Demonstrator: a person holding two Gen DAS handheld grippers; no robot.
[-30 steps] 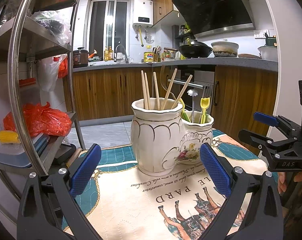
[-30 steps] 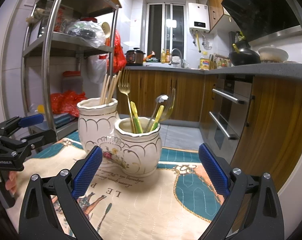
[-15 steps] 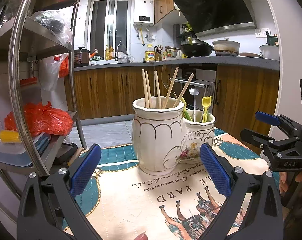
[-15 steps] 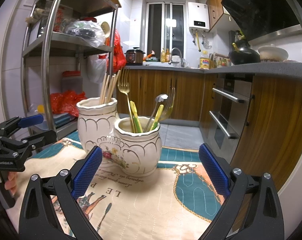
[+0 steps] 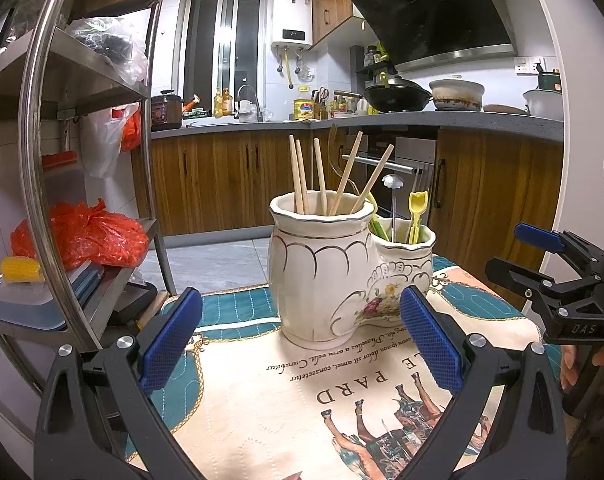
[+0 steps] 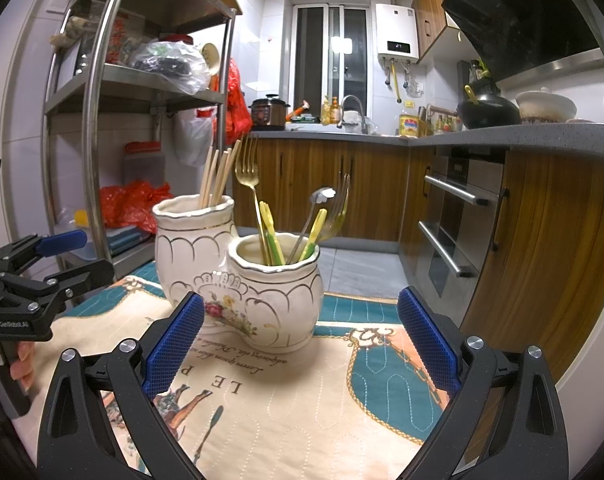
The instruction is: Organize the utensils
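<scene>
Both tongs, left [image 5: 299, 342] and right [image 6: 299, 342], gape empty before the ceramic holder [image 5: 342, 276].

Left tongs [image 5: 299, 344] spread wide and empty, right tongs [image 6: 299, 342] likewise, both level, side by side

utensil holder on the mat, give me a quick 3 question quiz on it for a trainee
1. True or false: the chopsticks stand in the taller pot of the ceramic holder.
2. Multiple choice: what is the state of the left gripper and the right gripper? A) both shut on a fork B) both open and holding nothing C) left open, right shut on a spoon
3. Fill in: the gold fork stands in the ______ pot.

Key: 1 true; 2 B, both sets of jaws are spread wide with only the tablecloth between them; 3 shorter.
</scene>
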